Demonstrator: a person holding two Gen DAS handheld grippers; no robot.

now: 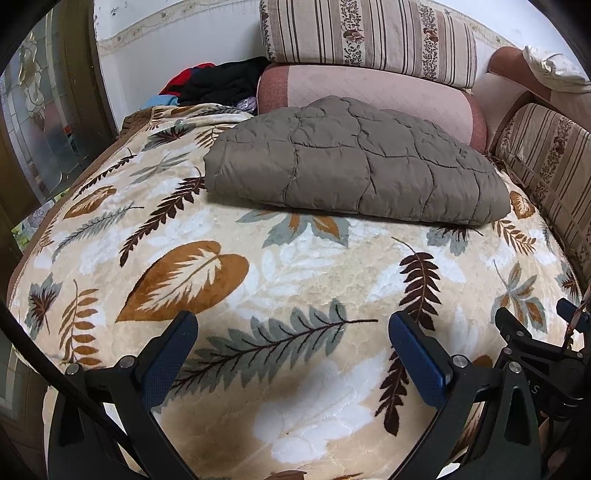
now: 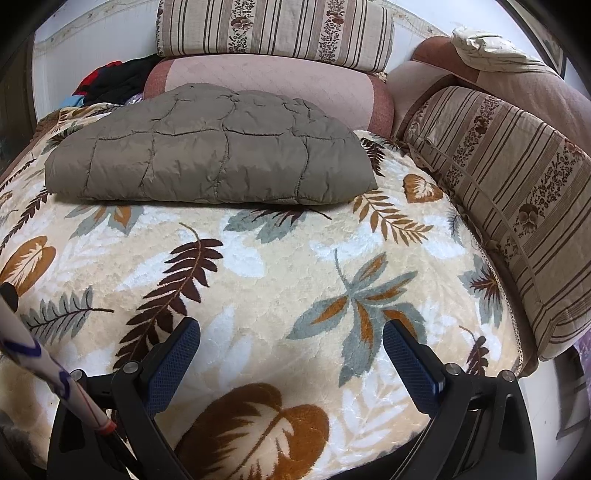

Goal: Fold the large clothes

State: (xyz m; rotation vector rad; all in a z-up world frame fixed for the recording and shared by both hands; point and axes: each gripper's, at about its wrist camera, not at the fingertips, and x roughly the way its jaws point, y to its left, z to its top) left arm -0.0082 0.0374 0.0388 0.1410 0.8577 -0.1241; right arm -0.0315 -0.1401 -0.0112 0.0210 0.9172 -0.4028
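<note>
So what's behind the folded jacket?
A pink bolster lies right behind the jacket, a striped cushion on top of it, dark clothes to their left. The jacket hides the bolster's lower edge and the blanket there.

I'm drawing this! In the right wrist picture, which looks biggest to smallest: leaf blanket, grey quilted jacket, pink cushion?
1. leaf blanket
2. grey quilted jacket
3. pink cushion, though it sits farther back, partly hidden, so its true size is unsure.

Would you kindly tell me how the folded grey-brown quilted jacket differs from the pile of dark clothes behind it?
The jacket is folded into one flat, neat bundle; the clothes pile is a loose, crumpled heap. The jacket is a single grey-brown colour; the pile mixes black, red and blue. The jacket lies mid-blanket; the pile sits back by the wall. Neither is held by a gripper.
</note>
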